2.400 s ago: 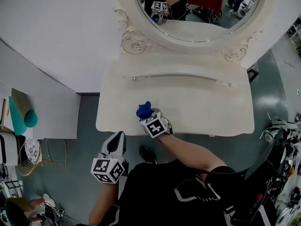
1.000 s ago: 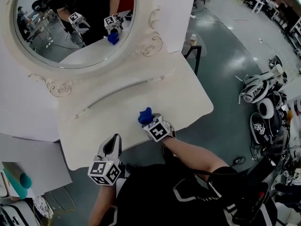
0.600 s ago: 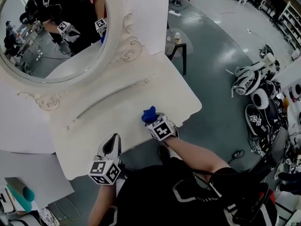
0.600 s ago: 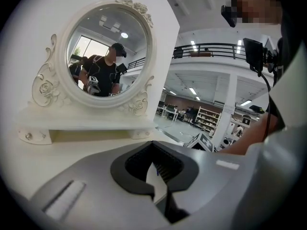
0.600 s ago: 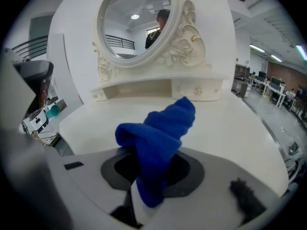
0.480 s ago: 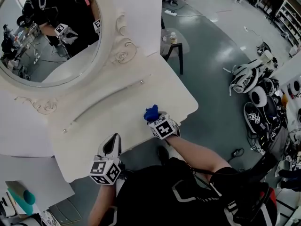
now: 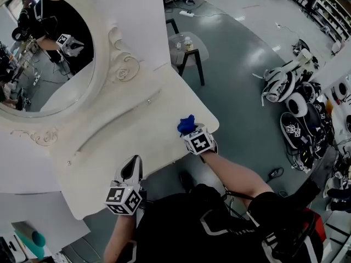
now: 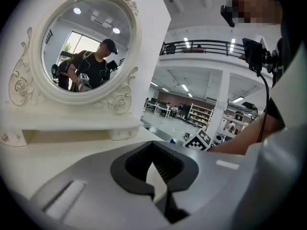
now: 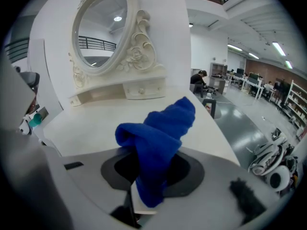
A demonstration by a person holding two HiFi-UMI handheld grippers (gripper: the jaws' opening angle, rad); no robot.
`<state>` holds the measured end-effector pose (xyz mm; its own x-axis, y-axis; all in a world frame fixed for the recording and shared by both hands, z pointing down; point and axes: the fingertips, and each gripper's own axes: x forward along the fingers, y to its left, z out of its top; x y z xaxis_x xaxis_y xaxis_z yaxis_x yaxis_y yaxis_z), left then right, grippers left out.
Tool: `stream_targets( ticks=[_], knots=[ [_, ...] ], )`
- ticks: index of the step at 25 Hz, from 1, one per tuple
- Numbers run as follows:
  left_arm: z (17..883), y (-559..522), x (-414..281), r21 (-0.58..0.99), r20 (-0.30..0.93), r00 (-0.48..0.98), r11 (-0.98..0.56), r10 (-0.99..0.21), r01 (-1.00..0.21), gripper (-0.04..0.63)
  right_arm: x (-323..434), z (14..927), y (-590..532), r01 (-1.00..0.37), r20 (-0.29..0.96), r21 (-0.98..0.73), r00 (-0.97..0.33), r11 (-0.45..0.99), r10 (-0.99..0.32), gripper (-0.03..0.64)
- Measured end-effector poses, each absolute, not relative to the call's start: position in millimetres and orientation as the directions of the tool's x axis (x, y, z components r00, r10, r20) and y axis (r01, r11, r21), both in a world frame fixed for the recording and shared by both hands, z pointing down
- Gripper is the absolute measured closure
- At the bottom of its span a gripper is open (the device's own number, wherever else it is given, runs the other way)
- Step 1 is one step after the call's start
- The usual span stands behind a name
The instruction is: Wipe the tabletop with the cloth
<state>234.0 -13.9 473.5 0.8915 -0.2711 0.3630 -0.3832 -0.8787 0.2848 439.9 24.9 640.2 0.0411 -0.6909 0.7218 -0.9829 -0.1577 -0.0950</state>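
A bunched blue cloth (image 7: 186,124) rests on the white tabletop (image 7: 126,136) near its front right corner. My right gripper (image 7: 190,130) is shut on it, and its marker cube sits just behind. In the right gripper view the cloth (image 9: 160,138) rises out of the jaws of the right gripper (image 9: 140,200) and hides the fingertips. My left gripper (image 7: 134,166) hovers at the table's front edge, left of the cloth, shut and holding nothing. The left gripper view shows the left gripper (image 8: 160,183) with its jaws together over the tabletop (image 8: 57,152).
An oval mirror (image 7: 44,48) in an ornate white frame stands at the back of the table, above a shallow drawer ledge (image 7: 115,122). A small round side table (image 7: 186,43) stands beyond the right end. Helmets and gear (image 7: 290,97) lie on the floor at right.
The right gripper has carried the cloth rightwards along the front of the tabletop to its right corner. The head view has swung with it. The left gripper has stayed at the front edge.
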Motion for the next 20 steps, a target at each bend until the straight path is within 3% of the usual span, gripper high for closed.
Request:
stream_targets(
  ticks=[20],
  knots=[
    [475,8,275,0.260,0.403,0.881,-0.892,-0.247,-0.369,0.586,570,637,87,-0.913,0.735,-0.038,0.251,-0.407,-0.631,0.492]
  ],
)
